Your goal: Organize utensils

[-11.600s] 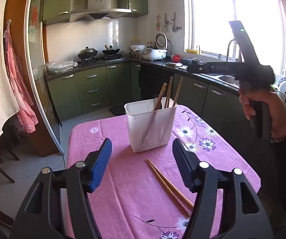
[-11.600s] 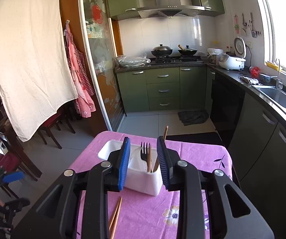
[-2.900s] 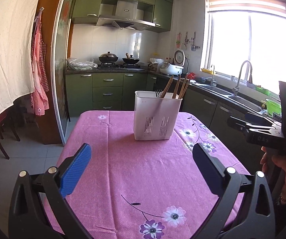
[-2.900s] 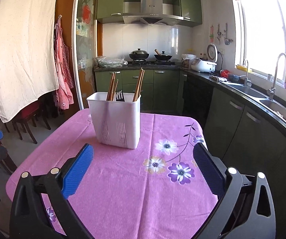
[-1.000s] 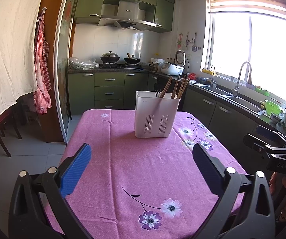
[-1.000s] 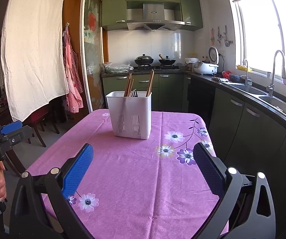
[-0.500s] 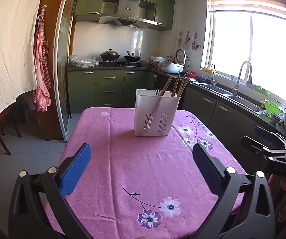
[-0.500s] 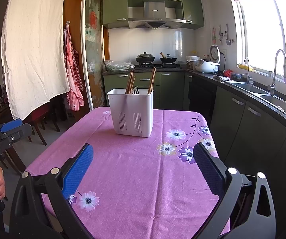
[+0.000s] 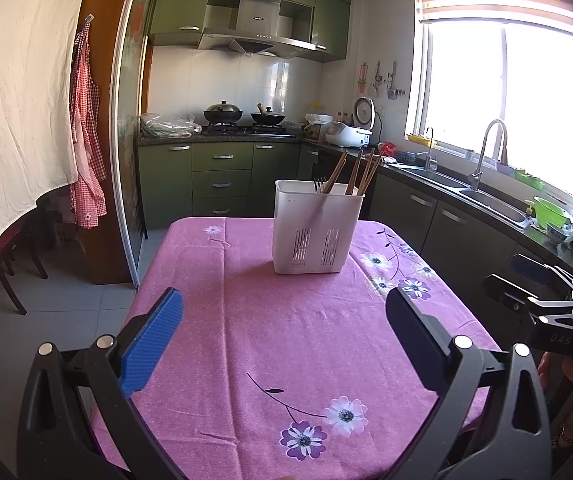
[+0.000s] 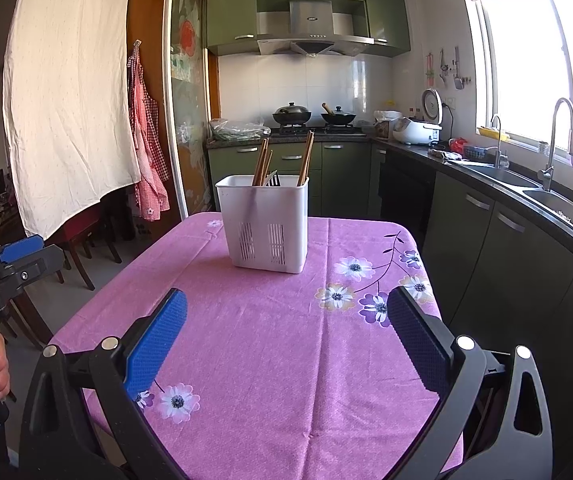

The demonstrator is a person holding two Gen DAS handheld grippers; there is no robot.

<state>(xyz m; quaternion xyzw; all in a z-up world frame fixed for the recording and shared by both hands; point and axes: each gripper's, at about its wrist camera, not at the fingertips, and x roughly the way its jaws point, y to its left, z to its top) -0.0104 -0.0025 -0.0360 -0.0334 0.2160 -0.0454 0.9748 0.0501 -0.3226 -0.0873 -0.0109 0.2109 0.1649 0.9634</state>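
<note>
**Risk check: holder loaded, both grippers idle**

Chopsticks, brown wooden ones [image 9: 352, 174], stand inside the white slotted plastic utensil holder [image 9: 314, 236], leaning at several angles; dark fork tines [image 10: 272, 179] show between them. The holder sits upright on the pink flowered tablecloth [image 9: 286, 340], toward the far end of the table. No loose utensil shows on the cloth in either view. Judgement: sorting looks finished or nearly so.

Left gripper [image 9: 284, 322]: blue-padded fingers wide apart, nothing between them, held over the near edge of the table, well short of the holder. Right gripper [image 10: 286, 322]: fingers likewise spread and empty, also well apart from the holder.

Possible failures from here:
- Holder is tall and probably light, with sticks leaning above its rim. A gripper brushing the protruding sticks could lever it over and spill the contents.
- Cloth is loose fabric with visible creases; a finger dragging on it could pull the cloth and shift or topple the holder.
- Whether anything lies on the table behind the holder cannot be told; it blocks that strip, so a missed utensil is possible.
</note>
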